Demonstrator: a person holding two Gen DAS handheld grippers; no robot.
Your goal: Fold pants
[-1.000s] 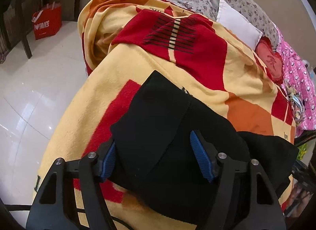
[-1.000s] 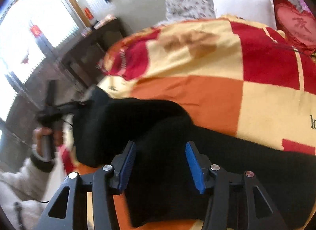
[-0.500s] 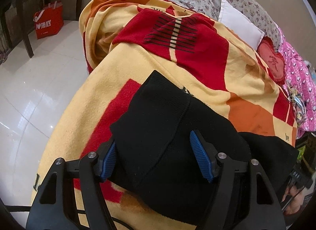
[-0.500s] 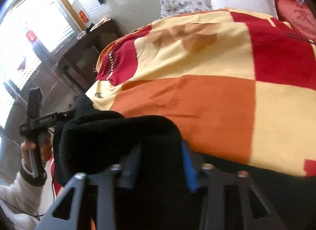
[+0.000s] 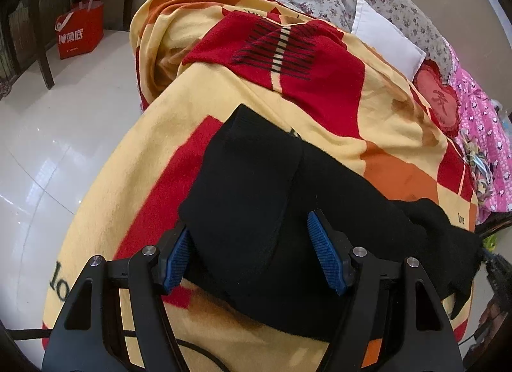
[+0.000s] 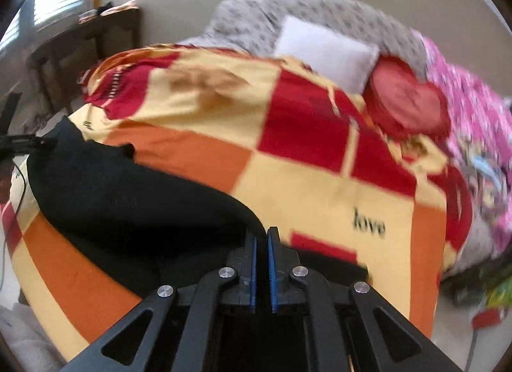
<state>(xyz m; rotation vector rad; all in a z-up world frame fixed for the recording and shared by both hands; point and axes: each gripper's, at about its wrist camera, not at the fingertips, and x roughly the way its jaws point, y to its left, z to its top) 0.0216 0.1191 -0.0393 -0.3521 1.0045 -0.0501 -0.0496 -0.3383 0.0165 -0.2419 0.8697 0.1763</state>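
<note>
Black pants (image 5: 256, 199) lie partly folded on a yellow, red and orange blanket (image 5: 320, 109) on a bed. My left gripper (image 5: 252, 253) is open, its blue pads straddling the near edge of the folded part. In the right wrist view the pants (image 6: 128, 199) stretch from the left to my right gripper (image 6: 261, 237), whose jaws are nearly closed on a fold of the black cloth. That view is blurred by motion.
A white pillow (image 5: 384, 39), a red heart cushion (image 5: 438, 100) and pink bedding (image 5: 486, 148) lie at the bed's far end. A red shopping bag (image 5: 80, 33) stands on the white tiled floor (image 5: 48, 148) by dark furniture.
My right gripper has closed on the pants and swung right along the bed. My left gripper has stayed open over the folded part.
</note>
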